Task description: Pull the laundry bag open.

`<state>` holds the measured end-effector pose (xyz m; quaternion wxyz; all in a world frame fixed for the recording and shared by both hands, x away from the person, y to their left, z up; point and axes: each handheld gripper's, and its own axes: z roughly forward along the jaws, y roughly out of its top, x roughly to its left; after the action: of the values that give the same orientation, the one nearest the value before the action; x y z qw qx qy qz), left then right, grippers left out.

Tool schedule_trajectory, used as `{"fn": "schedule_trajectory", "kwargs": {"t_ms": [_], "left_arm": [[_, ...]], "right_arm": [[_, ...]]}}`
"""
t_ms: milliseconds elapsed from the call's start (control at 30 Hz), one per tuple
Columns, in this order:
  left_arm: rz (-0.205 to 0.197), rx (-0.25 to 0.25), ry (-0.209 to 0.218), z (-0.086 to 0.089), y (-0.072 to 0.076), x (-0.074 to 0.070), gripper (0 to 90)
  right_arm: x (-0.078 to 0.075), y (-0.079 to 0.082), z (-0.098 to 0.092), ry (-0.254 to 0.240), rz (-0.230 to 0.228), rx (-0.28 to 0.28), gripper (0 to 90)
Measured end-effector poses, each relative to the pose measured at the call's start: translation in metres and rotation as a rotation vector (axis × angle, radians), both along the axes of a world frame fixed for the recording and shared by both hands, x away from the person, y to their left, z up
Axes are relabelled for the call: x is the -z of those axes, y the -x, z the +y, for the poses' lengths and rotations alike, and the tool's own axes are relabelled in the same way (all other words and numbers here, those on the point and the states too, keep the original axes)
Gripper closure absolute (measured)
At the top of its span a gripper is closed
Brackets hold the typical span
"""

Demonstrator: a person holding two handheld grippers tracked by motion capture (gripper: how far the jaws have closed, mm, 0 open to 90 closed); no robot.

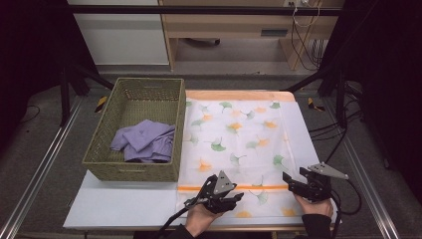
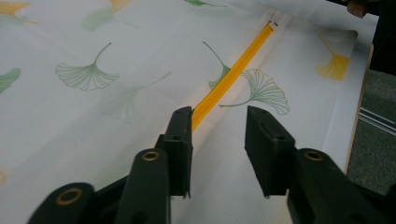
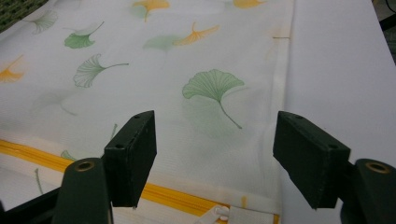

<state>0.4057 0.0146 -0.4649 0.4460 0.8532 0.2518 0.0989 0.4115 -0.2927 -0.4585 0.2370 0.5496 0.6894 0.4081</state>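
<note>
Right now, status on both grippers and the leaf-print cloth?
Left gripper open, jaws astride the cloth's orange zipper. Right gripper open over the leaf-print cloth, near edge. Cloth flat, nothing in the way.

You get even, soft light from above on the table, and the white leaf-print cloth is the brightest thing in the high view, close to washed out at its far right. Around it the room falls off fast: the far left and far right corners go almost black. Shadows stay weak (a faint one sits inside the basket). The whole high view looks soft and a little grainy. In the left gripper view your nearest black jaws blur at the bottom edge, while the yellow zipper reads sharp. The right gripper view is bright, flat, slightly hazy toward the far cloth.
</note>
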Motion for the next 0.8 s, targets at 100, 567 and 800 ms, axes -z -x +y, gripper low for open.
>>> {"fn": "schedule_trajectory", "kwargs": {"t_ms": [100, 567, 800], "left_arm": [[0.004, 0.013, -0.022, -0.008, 0.0, 0.002, 71.1], [0.022, 0.051, -0.062, -0.022, 0.002, 0.014, 88.6], [0.016, 0.051, -0.074, -0.024, 0.003, 0.022, 88.8]], "right_arm": [[0.0, 0.001, -0.002, -0.002, 0.01, 0.01, 34.4], [0.014, 0.012, -0.021, -0.009, 0.11, 0.073, 51.0], [0.019, 0.019, -0.03, 0.006, 0.142, 0.096, 57.4]]}}
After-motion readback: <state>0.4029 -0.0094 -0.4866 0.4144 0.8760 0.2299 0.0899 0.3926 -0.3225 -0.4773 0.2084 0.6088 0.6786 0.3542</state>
